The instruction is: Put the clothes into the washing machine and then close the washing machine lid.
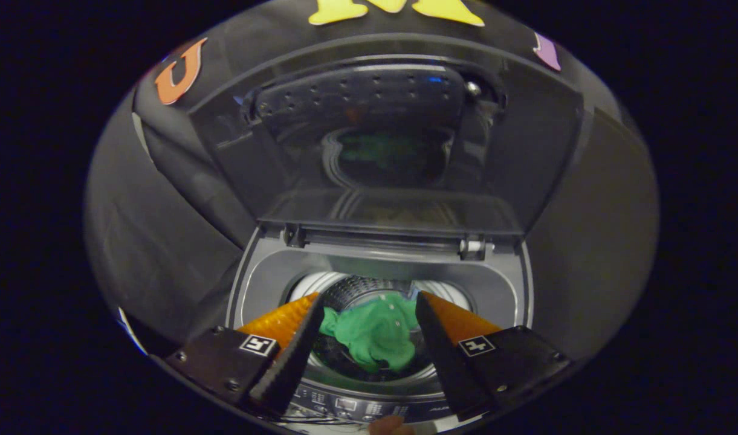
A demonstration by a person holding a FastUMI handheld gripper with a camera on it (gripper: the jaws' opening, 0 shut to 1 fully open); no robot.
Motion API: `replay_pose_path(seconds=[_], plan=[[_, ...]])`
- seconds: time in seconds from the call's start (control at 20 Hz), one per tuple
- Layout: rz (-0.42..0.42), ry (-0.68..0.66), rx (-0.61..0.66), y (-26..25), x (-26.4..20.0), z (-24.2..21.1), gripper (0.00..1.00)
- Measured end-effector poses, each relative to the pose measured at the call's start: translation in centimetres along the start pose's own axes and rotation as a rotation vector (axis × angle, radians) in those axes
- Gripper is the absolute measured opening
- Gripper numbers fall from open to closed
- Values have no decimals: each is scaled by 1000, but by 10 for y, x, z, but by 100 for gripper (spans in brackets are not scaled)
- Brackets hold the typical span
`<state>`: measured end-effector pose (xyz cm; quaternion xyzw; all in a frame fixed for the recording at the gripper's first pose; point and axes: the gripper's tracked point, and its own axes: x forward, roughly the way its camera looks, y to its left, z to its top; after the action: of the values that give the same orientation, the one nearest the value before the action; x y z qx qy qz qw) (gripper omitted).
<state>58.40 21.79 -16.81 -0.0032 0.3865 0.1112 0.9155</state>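
A green garment (375,333) lies crumpled inside the drum (359,290) of the top-loading washing machine (266,272), below and just beyond my fingers. My gripper (367,302) hovers above the drum opening, open, with its orange and black fingers (290,326) spread apart and nothing pressed between them. The dark glass lid (381,139) stands upright behind the drum, hinged at the back, and it mirrors the green cloth faintly.
The machine's control panel (356,408) runs along the front edge beneath my fingers, and a fingertip of a hand (388,425) shows at its front. Black cloth walls (145,205) close in on both sides and behind the lid.
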Motion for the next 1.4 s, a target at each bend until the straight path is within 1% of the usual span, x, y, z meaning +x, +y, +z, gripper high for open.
replay_pose_path(seconds=[0.1,0.3,0.7,0.9,1.0,1.1,1.15,1.25,1.4], plan=[[14,-27,-49,4,-10,6,94],[67,-103,-88,21,-43,26,94],[147,-178,-74,36,-104,55,94],[197,-285,-82,42,-143,105,94],[200,-350,-92,40,-158,137,94],[216,-352,-132,41,-161,154,95],[206,-344,-138,38,-158,160,98],[171,-355,-130,32,-146,182,99],[121,-318,-128,26,-112,201,99]])
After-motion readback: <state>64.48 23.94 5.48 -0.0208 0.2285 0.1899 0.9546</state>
